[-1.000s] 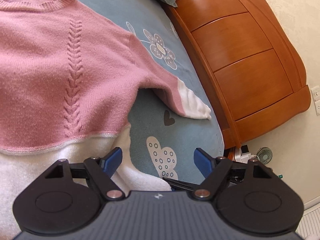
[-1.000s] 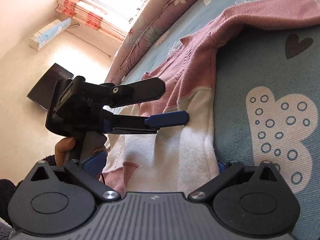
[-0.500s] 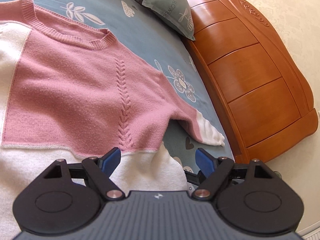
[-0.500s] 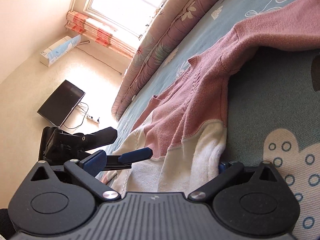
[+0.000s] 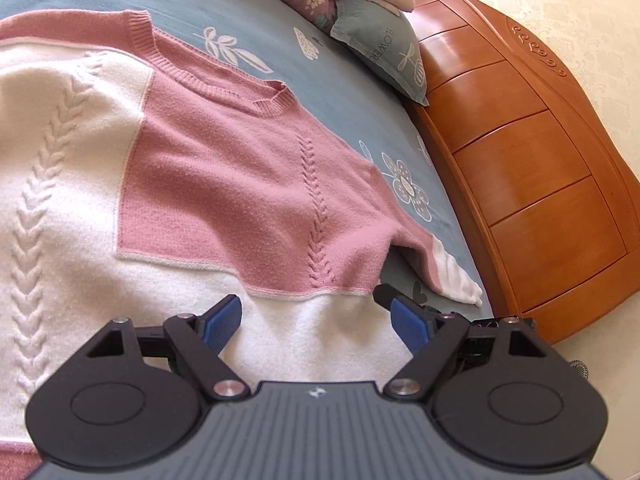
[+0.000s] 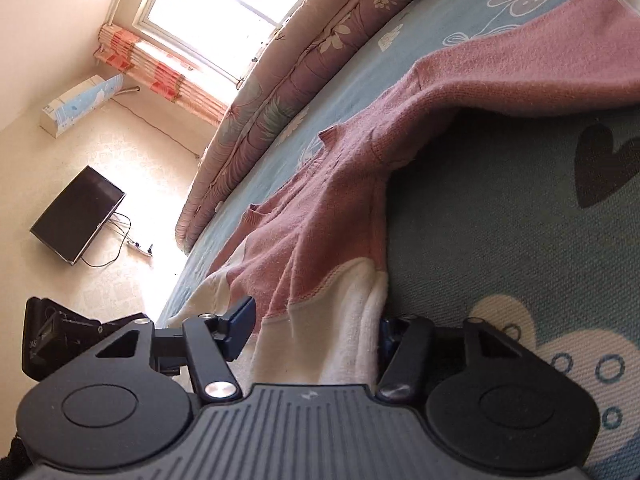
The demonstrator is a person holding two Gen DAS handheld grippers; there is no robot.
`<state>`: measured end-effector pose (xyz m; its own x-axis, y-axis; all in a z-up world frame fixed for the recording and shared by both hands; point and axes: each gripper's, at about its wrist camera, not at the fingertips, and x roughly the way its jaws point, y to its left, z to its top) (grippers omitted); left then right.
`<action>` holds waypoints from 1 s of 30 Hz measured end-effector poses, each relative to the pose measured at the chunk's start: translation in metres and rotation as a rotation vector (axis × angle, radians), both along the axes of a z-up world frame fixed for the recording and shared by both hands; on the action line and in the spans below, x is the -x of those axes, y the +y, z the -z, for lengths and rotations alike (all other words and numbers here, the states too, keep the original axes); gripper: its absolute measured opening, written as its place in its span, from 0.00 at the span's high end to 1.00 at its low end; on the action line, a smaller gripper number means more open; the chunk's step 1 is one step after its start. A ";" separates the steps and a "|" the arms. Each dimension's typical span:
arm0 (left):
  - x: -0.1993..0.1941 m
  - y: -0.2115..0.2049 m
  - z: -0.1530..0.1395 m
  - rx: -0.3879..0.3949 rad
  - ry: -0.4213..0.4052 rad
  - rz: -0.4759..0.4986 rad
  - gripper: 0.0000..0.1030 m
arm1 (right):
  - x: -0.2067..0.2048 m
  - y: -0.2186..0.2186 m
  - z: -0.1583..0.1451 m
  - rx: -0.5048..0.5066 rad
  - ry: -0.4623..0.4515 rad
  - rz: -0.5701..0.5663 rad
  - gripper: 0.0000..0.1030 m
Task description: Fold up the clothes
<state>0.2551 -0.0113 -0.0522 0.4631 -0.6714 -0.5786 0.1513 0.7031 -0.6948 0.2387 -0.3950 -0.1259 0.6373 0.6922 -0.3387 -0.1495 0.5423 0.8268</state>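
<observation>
A pink and white knitted sweater (image 5: 240, 184) lies spread on the blue flowered bedsheet (image 5: 280, 32). Its right sleeve with a white cuff (image 5: 456, 276) points toward the bed's edge. My left gripper (image 5: 316, 320) hovers open just above the white hem band, nothing between its blue pads. In the right wrist view the sweater (image 6: 320, 220) runs away from me, and its white hem corner sits between the jaws of my right gripper (image 6: 314, 332). Those jaws are closing, and the left pad (image 6: 240, 328) still stands just clear of the cloth. The right pad is hidden under the hem's edge.
A wooden headboard (image 5: 540, 160) rises along the right side of the bed, with a grey pillow (image 5: 380, 40) against it. A rolled quilt (image 6: 280, 80) lies along the bed's far side below a window. The left gripper's black body (image 6: 60, 340) is at the lower left.
The left gripper has swung across from the sleeve side to over the hem, bringing the collar and white panel into view. The right gripper's jaws have narrowed around the hem corner.
</observation>
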 end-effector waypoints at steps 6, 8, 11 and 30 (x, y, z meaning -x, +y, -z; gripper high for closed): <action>0.023 0.017 0.002 0.038 0.006 -0.058 0.21 | 0.000 -0.009 0.007 -0.055 0.065 0.053 0.83; 0.028 0.021 -0.001 0.030 0.000 -0.065 0.21 | 0.012 -0.012 -0.001 -0.060 0.048 0.092 0.83; 0.033 0.024 -0.005 -0.001 -0.015 -0.065 0.21 | 0.038 -0.021 -0.018 -0.054 -0.037 0.151 0.87; 0.041 0.031 -0.006 -0.027 -0.024 -0.090 0.21 | 0.020 -0.019 -0.017 0.067 0.072 0.137 0.41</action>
